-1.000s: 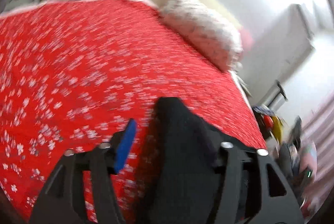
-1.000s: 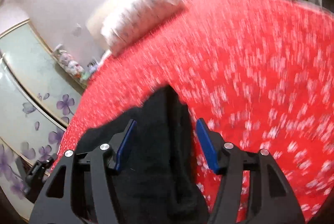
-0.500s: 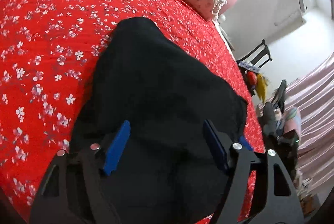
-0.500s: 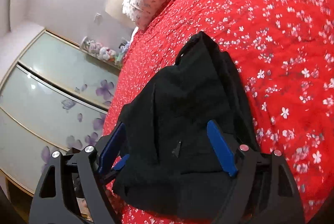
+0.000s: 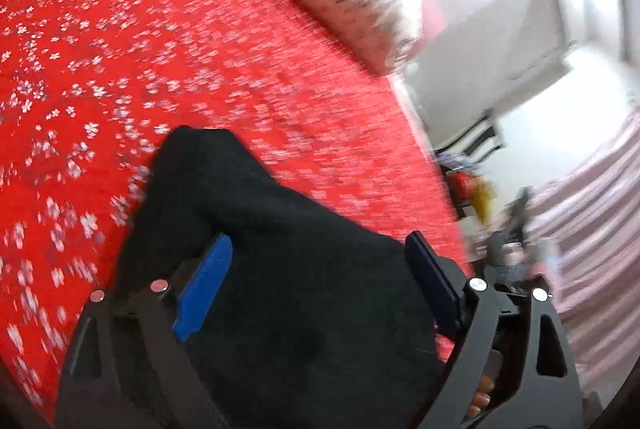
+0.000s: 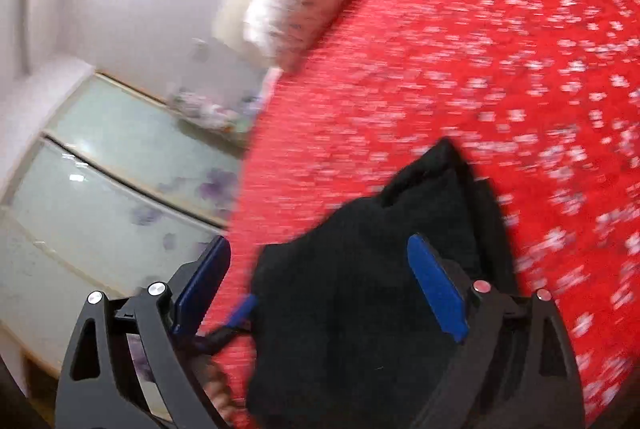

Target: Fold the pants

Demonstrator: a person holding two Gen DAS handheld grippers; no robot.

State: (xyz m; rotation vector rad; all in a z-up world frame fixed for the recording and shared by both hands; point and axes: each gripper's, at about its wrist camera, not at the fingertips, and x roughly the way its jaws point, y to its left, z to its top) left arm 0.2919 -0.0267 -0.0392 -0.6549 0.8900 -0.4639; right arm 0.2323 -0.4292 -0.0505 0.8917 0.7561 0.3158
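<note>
1. The pants (image 5: 280,269) are lying bunched on the bed (image 5: 200,69).
2. Both tools, left (image 5: 320,281) and right (image 6: 320,289), are opening, gripping nothing, fabric lying between.
3. Judging by this, they are releasing; smoothing the fold flat should follow.

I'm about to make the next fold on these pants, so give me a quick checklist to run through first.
1. Left gripper free of cloth: ok, jaws opening, pads clear of the black pants lying under them.
2. Right gripper free of cloth: ok, jaws opening, not pinching.
3. Pants resting on the red bedspread: ok.
4. Pants lying flat: not ok, bunched in a rumpled heap.
5. Edge to grasp next found: cannot tell, pictures blurred.
6. Pillow out of the way: ok, apart from the pants.
</note>
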